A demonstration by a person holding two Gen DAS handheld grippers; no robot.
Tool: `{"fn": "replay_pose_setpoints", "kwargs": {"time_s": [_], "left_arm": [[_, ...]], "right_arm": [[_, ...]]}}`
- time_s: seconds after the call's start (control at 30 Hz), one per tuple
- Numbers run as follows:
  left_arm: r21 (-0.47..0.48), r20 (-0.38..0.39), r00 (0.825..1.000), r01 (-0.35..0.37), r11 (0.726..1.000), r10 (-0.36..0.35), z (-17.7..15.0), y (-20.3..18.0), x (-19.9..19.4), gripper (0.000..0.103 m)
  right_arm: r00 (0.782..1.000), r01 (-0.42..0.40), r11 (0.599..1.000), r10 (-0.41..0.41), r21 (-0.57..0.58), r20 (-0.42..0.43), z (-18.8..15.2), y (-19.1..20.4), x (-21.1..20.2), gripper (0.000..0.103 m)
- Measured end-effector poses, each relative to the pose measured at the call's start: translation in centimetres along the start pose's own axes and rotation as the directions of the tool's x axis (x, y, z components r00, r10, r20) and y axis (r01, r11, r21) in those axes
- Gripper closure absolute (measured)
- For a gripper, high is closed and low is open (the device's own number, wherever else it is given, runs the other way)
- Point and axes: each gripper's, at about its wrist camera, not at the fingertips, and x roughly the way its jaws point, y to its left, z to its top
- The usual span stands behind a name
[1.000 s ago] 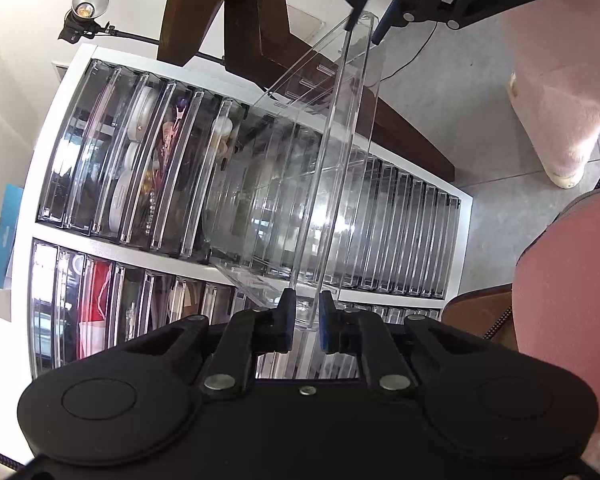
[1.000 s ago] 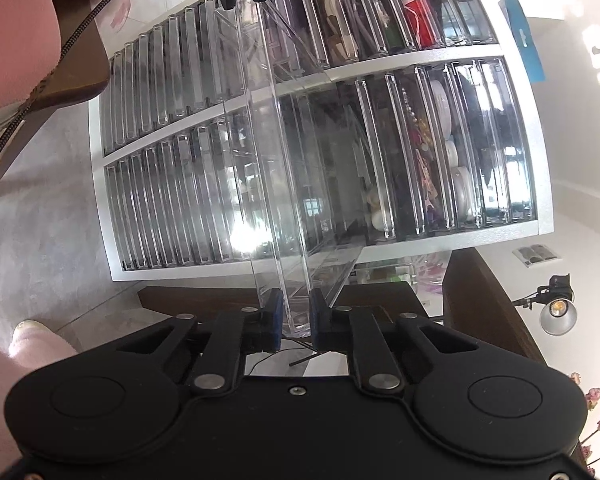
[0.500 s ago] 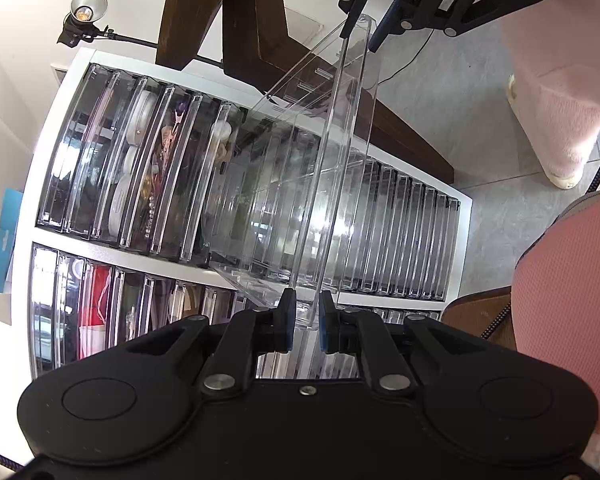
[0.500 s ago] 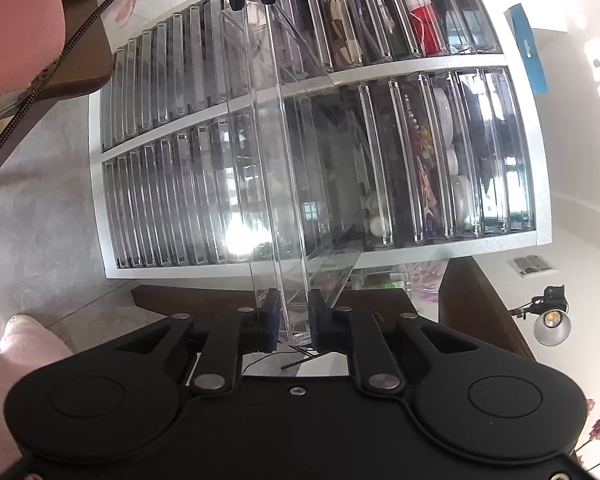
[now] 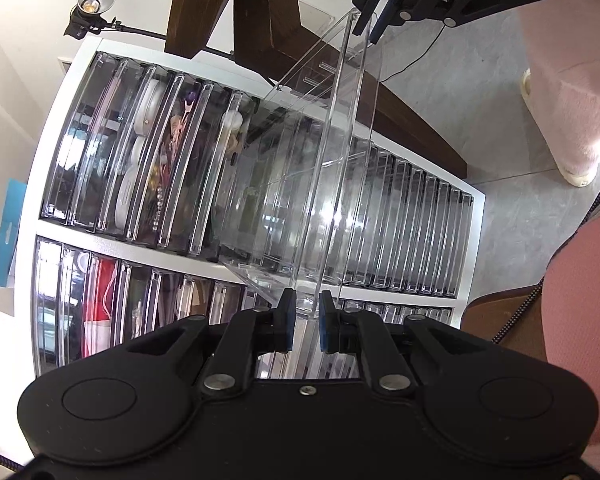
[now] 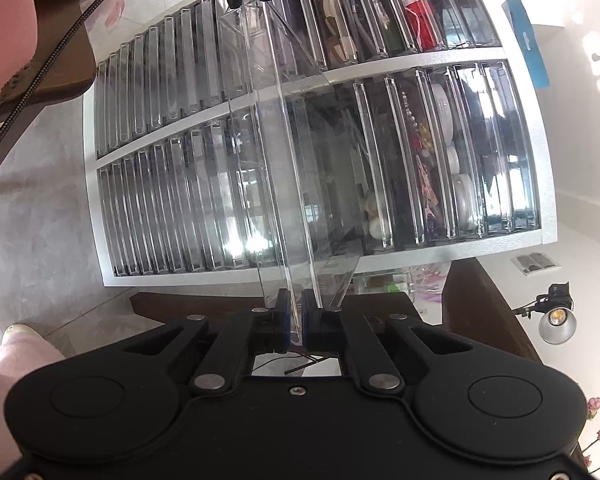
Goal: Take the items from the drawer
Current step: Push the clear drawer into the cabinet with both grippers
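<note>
Drawer's out, nothing taken from it yet

Both claws have the clear acrylic drawer (image 5: 332, 168) by its front panel, one at each end: the left claw (image 5: 303, 322) sits narrow with the panel edge between its pads, though I can't tell if it's really biting, and the right claw (image 6: 293, 322) is pinched tight on the other end. The drawer is pulled a good way out of the white drawer cabinet (image 5: 80, 80); whether its back end is free of the slot I can't tell. It looks empty as far as I can see through it, hard to be sure with all the glare. So I'd say the opening part is done, and actually picking items out is all still to do.
</note>
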Motion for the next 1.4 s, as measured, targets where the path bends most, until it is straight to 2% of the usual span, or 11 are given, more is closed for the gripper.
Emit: {"fn": "replay_pose_setpoints", "kwargs": {"time_s": [0.43,1.17,1.4], "left_arm": [[0.043,0.021,1.000,-0.010,0.999,0.009,0.7,-0.4,1.0,0.091],[0.015,-0.022,1.000,-0.021,1.000,0.022,0.7,1.1,4.2,0.091],[0.035,-0.017,1.000,-0.024,0.999,0.025,0.5,1.6,5.7,0.091]], "right_arm": [[1.000,0.014,1.000,-0.014,-0.025,0.006,-0.4,-0.2,1.2,0.096],[1.000,0.006,1.000,-0.005,-0.021,0.027,0.2,-1.2,3.8,0.096],[1.000,0.011,1.000,-0.011,-0.014,0.021,0.5,-1.6,5.3,0.096]]}}
